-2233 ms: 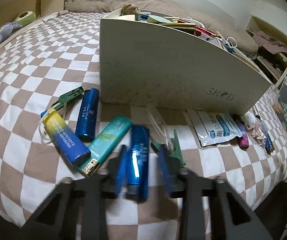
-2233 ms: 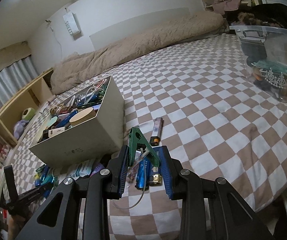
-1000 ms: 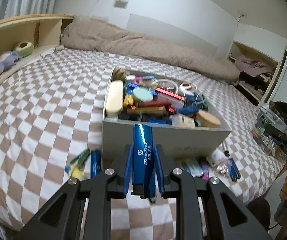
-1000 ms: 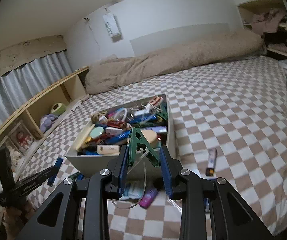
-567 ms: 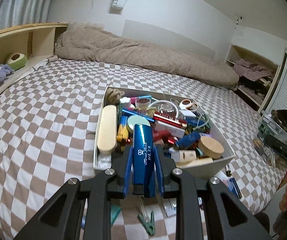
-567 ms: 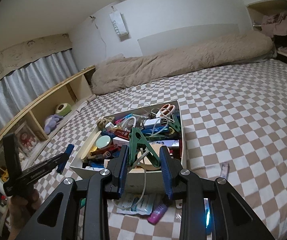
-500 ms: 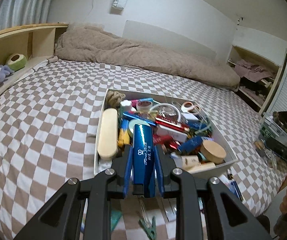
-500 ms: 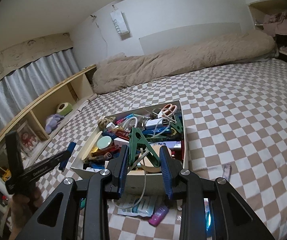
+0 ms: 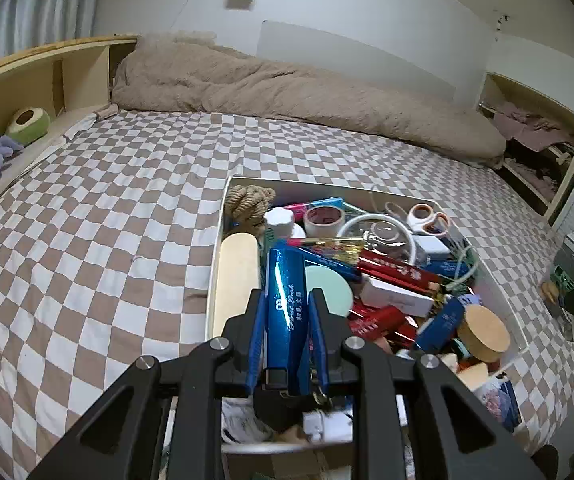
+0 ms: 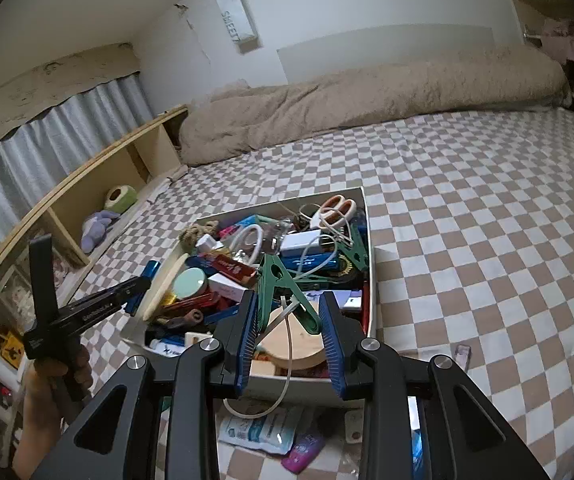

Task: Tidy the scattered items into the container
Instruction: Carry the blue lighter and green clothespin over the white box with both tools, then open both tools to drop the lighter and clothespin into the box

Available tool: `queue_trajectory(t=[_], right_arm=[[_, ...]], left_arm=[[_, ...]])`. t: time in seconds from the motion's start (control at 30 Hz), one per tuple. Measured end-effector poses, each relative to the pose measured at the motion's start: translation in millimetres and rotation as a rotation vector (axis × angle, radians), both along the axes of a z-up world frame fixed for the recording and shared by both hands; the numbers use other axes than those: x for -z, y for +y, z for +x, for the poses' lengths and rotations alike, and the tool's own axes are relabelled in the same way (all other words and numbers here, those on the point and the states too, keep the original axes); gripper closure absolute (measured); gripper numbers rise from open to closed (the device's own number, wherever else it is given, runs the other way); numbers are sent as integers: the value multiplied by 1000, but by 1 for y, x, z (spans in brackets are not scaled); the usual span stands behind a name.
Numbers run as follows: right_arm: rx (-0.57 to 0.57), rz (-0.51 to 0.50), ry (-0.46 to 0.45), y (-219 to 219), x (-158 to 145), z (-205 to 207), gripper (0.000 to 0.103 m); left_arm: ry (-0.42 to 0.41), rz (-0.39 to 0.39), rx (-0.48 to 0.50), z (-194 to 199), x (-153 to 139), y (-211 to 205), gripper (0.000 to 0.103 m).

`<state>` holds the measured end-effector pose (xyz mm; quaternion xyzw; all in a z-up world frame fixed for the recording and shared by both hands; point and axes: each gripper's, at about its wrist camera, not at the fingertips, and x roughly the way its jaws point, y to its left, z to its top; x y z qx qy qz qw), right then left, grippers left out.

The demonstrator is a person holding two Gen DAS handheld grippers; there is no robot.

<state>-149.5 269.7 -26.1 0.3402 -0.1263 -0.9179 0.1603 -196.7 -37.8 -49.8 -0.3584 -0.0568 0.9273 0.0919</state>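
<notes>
Both grippers are now hanging over the white box (image 9: pixel 507 304) on the checked bed (image 9: pixel 107 220).

The left gripper (image 9: pixel 285 312) is squeezing a shiny blue tube (image 9: pixel 285 300), and the right gripper (image 10: pixel 289 316) is pinching a green clip (image 10: pixel 283 288) with a white cord (image 10: pixel 287 360). A second ago the box was sitting farther ahead; now its full inside is lying right under the fingers.

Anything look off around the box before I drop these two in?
Yes. The box is heaped to its rim, and a white cord dangles from the green clip in the right gripper, looping outside the front wall. A packet lies outside.
</notes>
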Motion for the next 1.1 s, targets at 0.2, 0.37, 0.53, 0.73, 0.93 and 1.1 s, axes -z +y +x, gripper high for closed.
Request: queue_trajectory(t=[0.2,0.37,0.53,0.73,0.93,1.1], right_arm=[[-6,1,-27,5,4,-17,71],[-23,6,-48,2,5,-28,71],[-51,50,-74,-8,12,-42,71],[-109,139,-108,-20,24,-57,71],[-134,219,-145,-25,40,-71,71],[-220,294,-161,-33,50,-76,71]], left_arm=[[-17,-14,2,-11,7,-2,81],[-25,-8,10,-14,9,1,81],[-28,-12,22,-15,8,4,81],[-7,-6,10,-10,1,2,49],[19,-18,35,-1,-6,5,48],[24,-16,51,5,-8,7,48]])
